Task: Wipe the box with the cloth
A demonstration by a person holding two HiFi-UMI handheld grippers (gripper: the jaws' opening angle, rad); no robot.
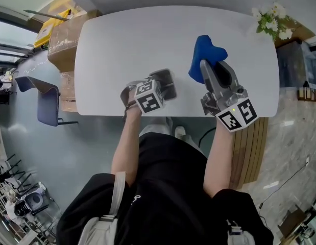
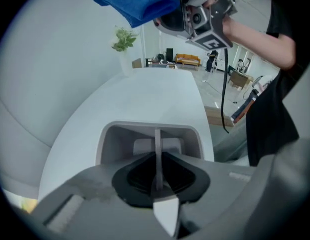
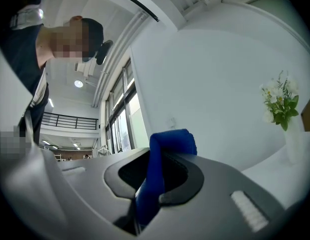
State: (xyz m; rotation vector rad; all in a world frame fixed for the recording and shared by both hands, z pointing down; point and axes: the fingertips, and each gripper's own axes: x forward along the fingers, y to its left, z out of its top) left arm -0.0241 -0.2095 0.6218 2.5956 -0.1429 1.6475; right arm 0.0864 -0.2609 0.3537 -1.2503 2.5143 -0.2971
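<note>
A small grey open box rests on the white table near its front edge. My left gripper is shut on one thin wall of it. In the left gripper view, that wall runs straight between the jaws and the box's rim curves ahead. A blue cloth hangs bunched from my right gripper, which is shut on it above the table, to the right of the box and apart from it. The cloth fills the gap between the right jaws. From the left gripper the cloth shows up high.
A vase of white flowers stands at the table's far right corner. Cardboard boxes and a blue chair sit left of the table. A wooden bench lies at the right, by my legs.
</note>
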